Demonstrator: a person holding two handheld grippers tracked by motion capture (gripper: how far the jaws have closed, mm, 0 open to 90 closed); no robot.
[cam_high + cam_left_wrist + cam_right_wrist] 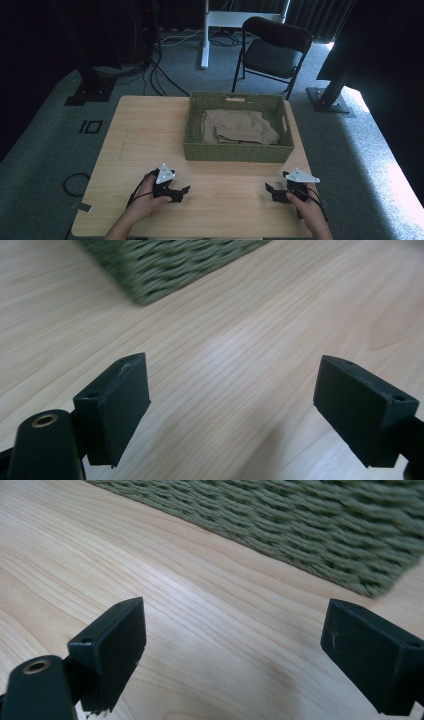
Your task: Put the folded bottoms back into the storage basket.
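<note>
In front of the woven green basket (238,151) I have both grippers low over the wooden table (150,130), on its near side. My left gripper (184,192) sits near the basket's left front corner, jaws spread wide with only bare wood between them. My right gripper (269,190) sits near the right front corner, likewise released and empty. Inside the basket lies a folded tan cloth (239,127), well apart from both

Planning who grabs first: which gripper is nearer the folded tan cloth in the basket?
Right, narrowly. The right gripper is below the green basket's right corner; the left gripper is below its left corner. The tan cloth lies right of centre.
</note>
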